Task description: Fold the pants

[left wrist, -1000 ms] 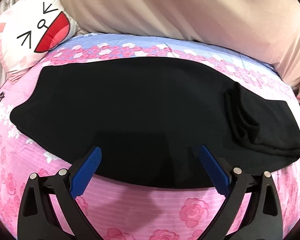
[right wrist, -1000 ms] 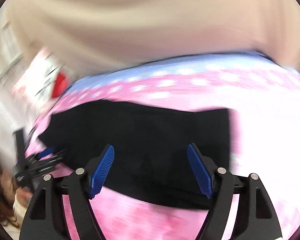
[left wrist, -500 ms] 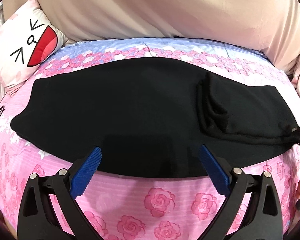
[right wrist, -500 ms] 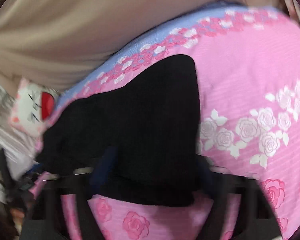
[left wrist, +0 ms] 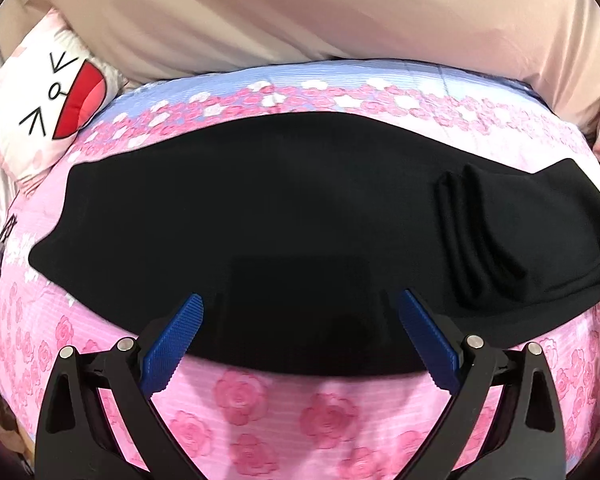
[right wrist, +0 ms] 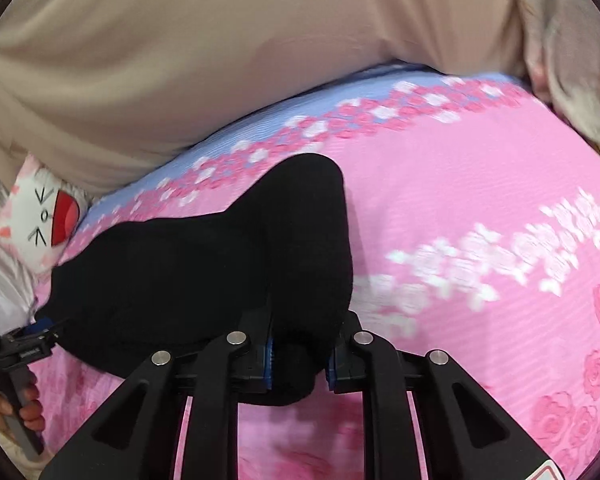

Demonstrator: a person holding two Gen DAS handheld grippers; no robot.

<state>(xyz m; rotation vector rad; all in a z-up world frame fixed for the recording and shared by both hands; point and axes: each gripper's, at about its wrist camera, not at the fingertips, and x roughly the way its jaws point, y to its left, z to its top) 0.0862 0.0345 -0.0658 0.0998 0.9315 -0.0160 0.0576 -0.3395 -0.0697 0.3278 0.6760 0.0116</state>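
Black pants (left wrist: pixel 260 220) lie flat across a pink rose-patterned bed sheet (left wrist: pixel 284 412), long way left to right. Their right end is bunched into folds (left wrist: pixel 496 236). My left gripper (left wrist: pixel 300 340) is open and empty, hovering over the near edge of the pants at the middle. In the right wrist view my right gripper (right wrist: pixel 300 356) is shut on the bunched right end of the pants (right wrist: pixel 204 272), with black cloth pinched between the blue pads. The left gripper also shows in the right wrist view (right wrist: pixel 24 344), at far left.
A white cat-face pillow (left wrist: pixel 48 108) lies at the back left of the bed. A beige padded headboard or cover (left wrist: pixel 300 12) runs along the back. The sheet has a blue band (left wrist: pixel 300 80) near the back edge. Bare pink sheet (right wrist: pixel 480 200) lies right of the pants.
My right gripper came down on the right end of the pants and shut on it, bunching the cloth. My left gripper stayed open over the near edge.
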